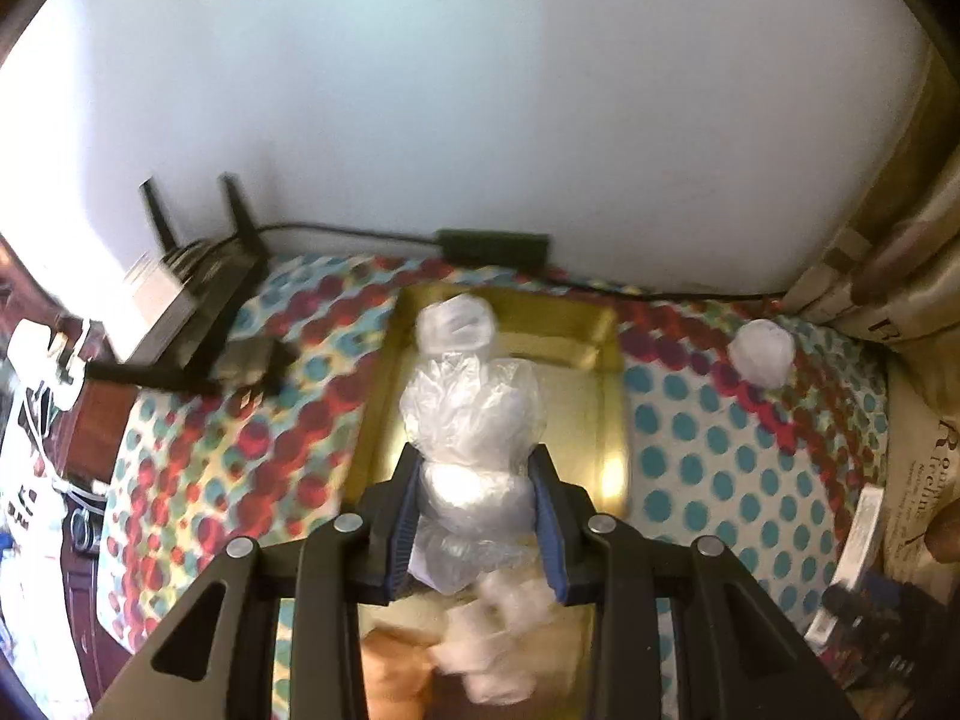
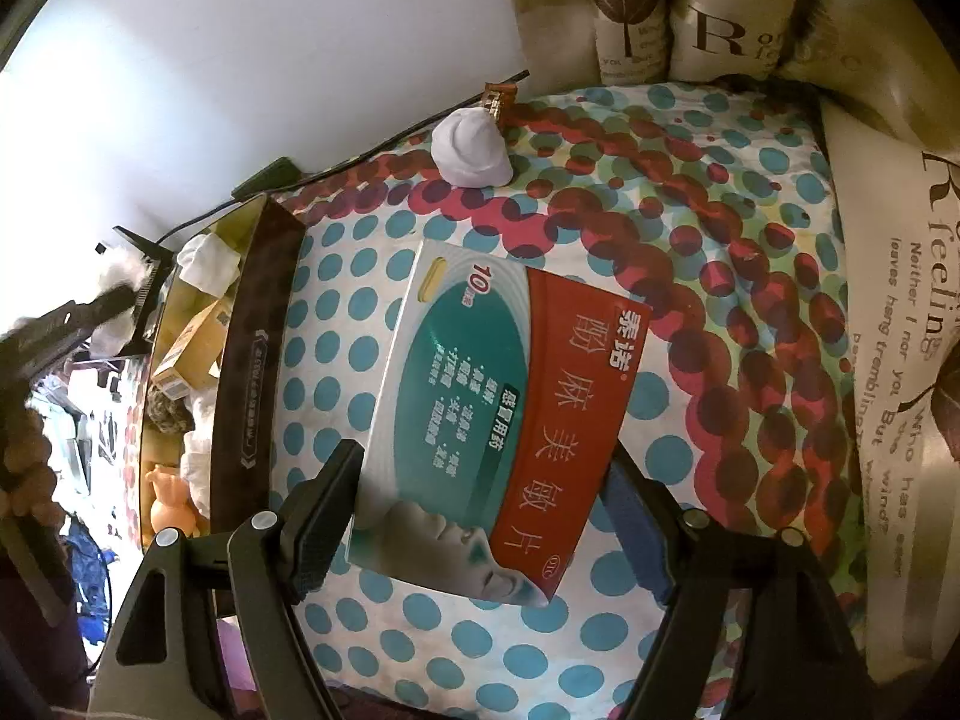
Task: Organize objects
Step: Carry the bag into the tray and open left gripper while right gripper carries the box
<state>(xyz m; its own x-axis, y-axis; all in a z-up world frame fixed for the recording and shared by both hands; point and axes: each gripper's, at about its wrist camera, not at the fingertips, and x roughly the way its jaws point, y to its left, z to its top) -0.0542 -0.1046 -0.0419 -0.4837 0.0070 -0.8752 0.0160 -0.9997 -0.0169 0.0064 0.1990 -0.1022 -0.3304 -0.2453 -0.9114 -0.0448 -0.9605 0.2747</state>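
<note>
Polka-dot fabric (image 2: 384, 648) in teal, red and white covers the work surface in both views, with a white wall behind it.

In the left wrist view, the left gripper (image 1: 474, 516) fills the lower centre, its blue pads clamped on a crumpled clear plastic bag (image 1: 471, 420). The bag hangs over a gold tray (image 1: 609, 414), which holds a white wad (image 1: 457, 321) at its far end and further blurred white items at the lower edge of the frame. A white ball (image 1: 762, 354) lies on the fabric at right, apart from the tray. A black router (image 1: 198, 282) stands at the upper left against the wall.

In the right wrist view, the right gripper (image 2: 480, 516) occupies the lower centre, its jaws set wide on the two long edges of a red and teal medicine box (image 2: 480, 396). Whether the box rests on the fabric cannot be told. The tray appears at the left edge, holding cardboard boxes (image 2: 192, 342). Printed cushions (image 2: 900, 300) line the right side.
</note>
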